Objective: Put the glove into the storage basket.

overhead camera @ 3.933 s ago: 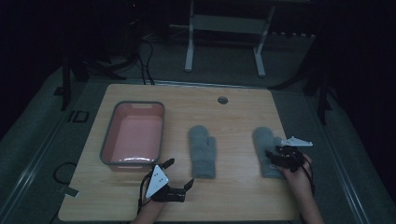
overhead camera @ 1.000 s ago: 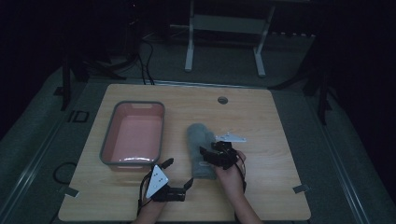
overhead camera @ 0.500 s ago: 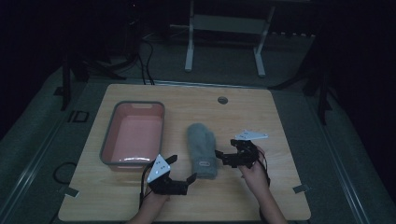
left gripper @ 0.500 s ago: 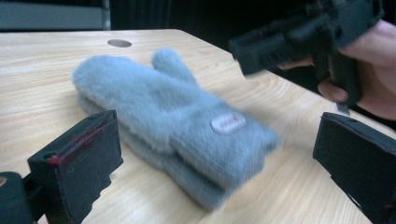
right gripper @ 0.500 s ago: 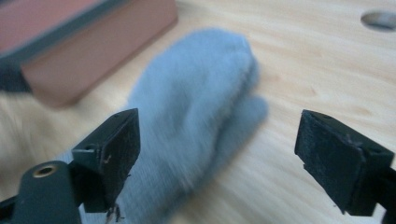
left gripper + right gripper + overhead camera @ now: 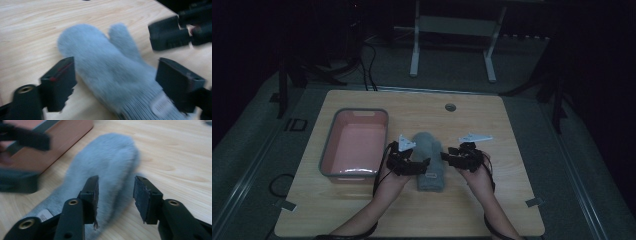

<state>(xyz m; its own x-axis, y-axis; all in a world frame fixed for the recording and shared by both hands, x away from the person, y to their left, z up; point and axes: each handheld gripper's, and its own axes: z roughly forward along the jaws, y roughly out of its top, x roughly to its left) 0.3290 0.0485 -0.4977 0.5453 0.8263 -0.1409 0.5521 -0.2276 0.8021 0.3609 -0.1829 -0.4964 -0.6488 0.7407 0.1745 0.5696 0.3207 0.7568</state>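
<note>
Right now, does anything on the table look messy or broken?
Nothing looks broken or spilled. The grey mitten lies flat on the wooden table, beside the empty pink bin. It looks thick, perhaps two stacked; I cannot tell. The left claw and right claw are at its sides, jaws apart, gripping nothing.

Dark lab-style recording room. I work at a light wooden table (image 6: pixel 512 200) with a cable port (image 6: pixel 450 107), standing on grey floor matting (image 6: pixel 592 165). Beyond the far edge: white metal stand legs (image 6: pixel 414 47) and loose cables (image 6: pixel 367 60).
</note>
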